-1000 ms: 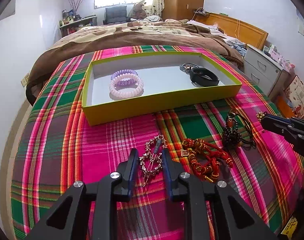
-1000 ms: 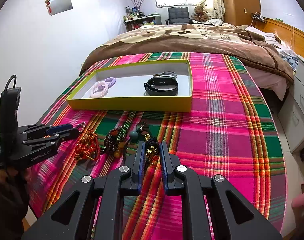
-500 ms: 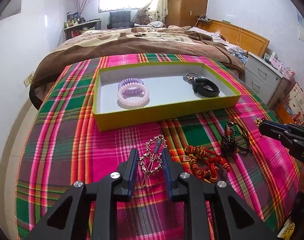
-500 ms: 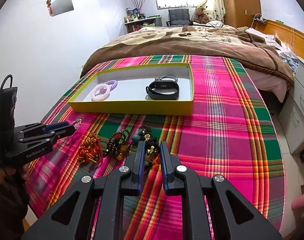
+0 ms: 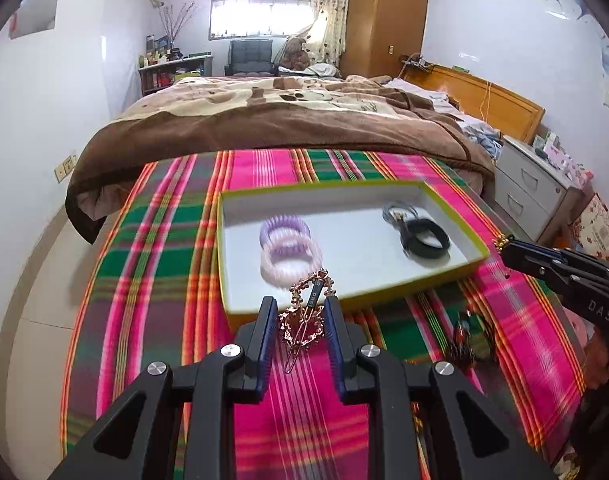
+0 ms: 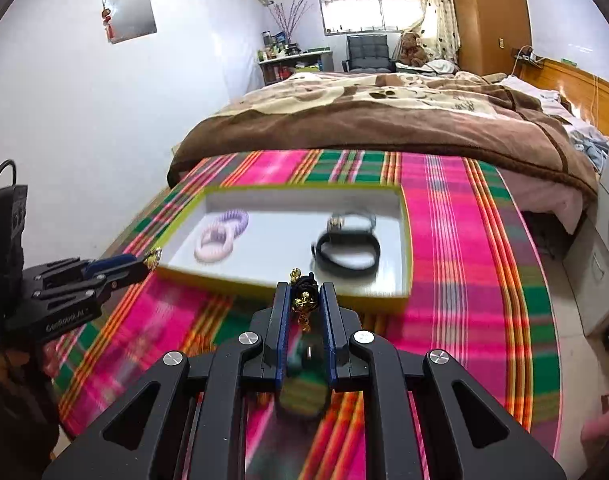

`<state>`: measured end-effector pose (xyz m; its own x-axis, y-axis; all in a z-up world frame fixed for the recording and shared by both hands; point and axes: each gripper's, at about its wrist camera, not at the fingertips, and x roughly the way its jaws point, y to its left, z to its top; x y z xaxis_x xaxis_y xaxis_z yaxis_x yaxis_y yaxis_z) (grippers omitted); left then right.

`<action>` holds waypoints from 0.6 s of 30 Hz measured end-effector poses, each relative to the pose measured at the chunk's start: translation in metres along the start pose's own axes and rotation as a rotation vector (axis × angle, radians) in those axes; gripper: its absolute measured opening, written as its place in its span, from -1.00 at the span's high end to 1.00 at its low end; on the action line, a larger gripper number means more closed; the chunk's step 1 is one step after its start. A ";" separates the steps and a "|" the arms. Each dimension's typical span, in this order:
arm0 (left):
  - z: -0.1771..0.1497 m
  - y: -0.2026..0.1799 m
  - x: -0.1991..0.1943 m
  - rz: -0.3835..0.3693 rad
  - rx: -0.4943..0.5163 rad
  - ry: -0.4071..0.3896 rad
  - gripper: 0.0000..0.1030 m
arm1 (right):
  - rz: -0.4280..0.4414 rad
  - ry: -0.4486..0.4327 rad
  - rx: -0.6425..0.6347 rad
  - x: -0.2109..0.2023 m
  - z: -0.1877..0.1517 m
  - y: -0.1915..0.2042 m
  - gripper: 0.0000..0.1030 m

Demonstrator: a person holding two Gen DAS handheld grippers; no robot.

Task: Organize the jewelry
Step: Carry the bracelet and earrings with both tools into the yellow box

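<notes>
My left gripper (image 5: 298,307) is shut on a rose-gold hair clip (image 5: 306,316) and holds it in the air just before the near wall of the yellow box (image 5: 476,258). My right gripper (image 6: 303,294) is shut on a black and gold beaded piece (image 6: 303,300), lifted near the box's front edge (image 6: 288,286). The box holds a pink coil band (image 5: 290,260), a purple coil band (image 5: 282,226) and a black wristband (image 5: 424,242). The right gripper also shows in the left wrist view (image 5: 500,245), the left gripper in the right wrist view (image 6: 152,258).
A dark beaded bracelet (image 5: 466,342) lies on the plaid cloth (image 5: 152,280) to the right of my left gripper. A bed with a brown blanket (image 5: 264,120) stands behind the box. Grey drawers (image 5: 532,188) stand at the right.
Both grippers have risen off the cloth with their pieces and moved forward toward the box. The red beaded bracelet has dropped out of view.
</notes>
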<state>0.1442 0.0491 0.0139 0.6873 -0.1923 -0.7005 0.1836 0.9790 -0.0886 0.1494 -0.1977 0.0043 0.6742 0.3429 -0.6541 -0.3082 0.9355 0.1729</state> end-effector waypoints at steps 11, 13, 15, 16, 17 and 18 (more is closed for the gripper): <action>0.045 0.017 0.043 -0.006 -0.028 0.015 0.54 | 0.001 0.037 0.007 0.060 0.046 0.001 0.71; 0.052 0.023 0.052 -0.010 -0.048 0.014 0.54 | 0.008 0.053 0.009 0.072 0.049 0.001 0.71; 0.058 0.027 0.062 -0.017 -0.060 0.023 0.54 | 0.006 0.072 0.000 0.085 0.053 0.002 0.71; 0.059 0.028 0.066 -0.021 -0.058 0.025 0.54 | 0.006 0.082 -0.003 0.091 0.054 0.003 0.71; 0.061 0.030 0.071 -0.024 -0.061 0.030 0.54 | 0.010 0.088 -0.003 0.095 0.055 0.004 0.71; 0.062 0.032 0.075 -0.024 -0.063 0.034 0.54 | 0.018 0.092 -0.003 0.100 0.057 0.004 0.71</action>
<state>0.2454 0.0616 0.0027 0.6584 -0.2149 -0.7214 0.1545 0.9766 -0.1498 0.2538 -0.1544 -0.0190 0.6037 0.3505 -0.7160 -0.3216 0.9289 0.1836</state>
